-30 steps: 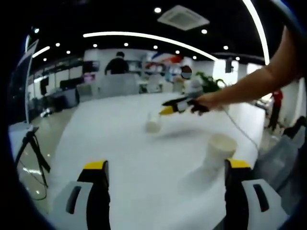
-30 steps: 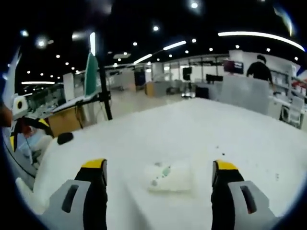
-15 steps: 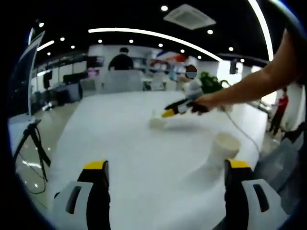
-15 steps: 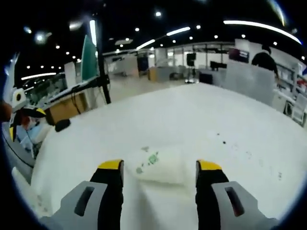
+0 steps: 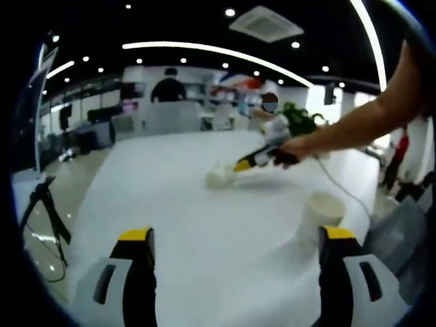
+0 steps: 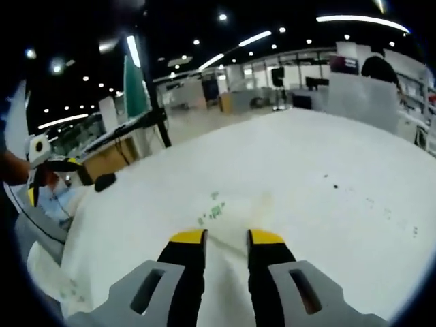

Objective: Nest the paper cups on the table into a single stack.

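Observation:
In the left gripper view, an upright white paper cup [image 5: 319,214] stands on the white table [image 5: 170,204], just ahead of my right-hand jaw. My left gripper [image 5: 236,234] is open with nothing between its jaws. Farther off, a person's arm holds the right gripper [image 5: 253,159], with a second paper cup [image 5: 216,178] at its tip. In the right gripper view, my right gripper [image 6: 227,237] is shut on that white cup with green print [image 6: 228,211], low over the table [image 6: 340,177]. The left gripper [image 6: 51,170] shows at the left edge.
A cable [image 5: 340,187] trails from the right gripper across the table. A black tripod [image 5: 44,204] stands on the floor past the table's left edge. A dark pole with a green flag [image 6: 139,88] rises beyond the table. People stand in the office behind.
My right gripper's jaws have closed from wide apart onto the green-printed cup. In the left gripper view, the right gripper and its cup have shifted slightly. The left gripper stays open.

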{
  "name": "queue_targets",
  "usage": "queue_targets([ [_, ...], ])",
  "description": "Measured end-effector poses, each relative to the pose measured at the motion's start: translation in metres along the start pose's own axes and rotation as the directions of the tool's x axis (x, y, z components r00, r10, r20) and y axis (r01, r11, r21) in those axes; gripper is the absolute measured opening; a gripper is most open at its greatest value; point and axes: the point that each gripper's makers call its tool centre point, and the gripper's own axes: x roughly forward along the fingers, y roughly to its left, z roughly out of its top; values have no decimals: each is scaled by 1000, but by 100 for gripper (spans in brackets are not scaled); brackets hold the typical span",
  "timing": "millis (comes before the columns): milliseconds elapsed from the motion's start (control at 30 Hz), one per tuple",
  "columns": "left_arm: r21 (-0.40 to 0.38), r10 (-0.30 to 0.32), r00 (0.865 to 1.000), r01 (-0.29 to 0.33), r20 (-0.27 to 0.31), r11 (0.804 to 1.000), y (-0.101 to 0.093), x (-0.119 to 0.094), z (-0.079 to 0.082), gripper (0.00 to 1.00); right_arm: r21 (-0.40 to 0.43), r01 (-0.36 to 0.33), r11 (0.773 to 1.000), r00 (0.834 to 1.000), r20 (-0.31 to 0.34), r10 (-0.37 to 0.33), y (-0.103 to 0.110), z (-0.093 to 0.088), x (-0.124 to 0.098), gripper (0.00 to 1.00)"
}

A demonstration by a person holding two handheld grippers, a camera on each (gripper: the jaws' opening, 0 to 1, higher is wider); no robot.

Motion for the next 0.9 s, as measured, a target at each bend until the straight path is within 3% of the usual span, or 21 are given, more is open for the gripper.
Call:
queue_targets([
  [333,-3,6,1000,-6,-2,1000,2,-2,0,100,49,-65,997,998,28,64,22,8,-6,0],
  [600,-5,3,1000,-2,2,1000,2,-1,2,100,38,-67,997,997,30,66,25,18,-12,0],
  [767,-6,-5,1000,5,8,1000,1,0,5,100,11,-33,999,999,38,33,19,33,-20,0],
  [900,-49,-15,1000,14,-16,999,2,4,3,100,-35,-4,999,1000,-8,4,9,39,-30,0],
])
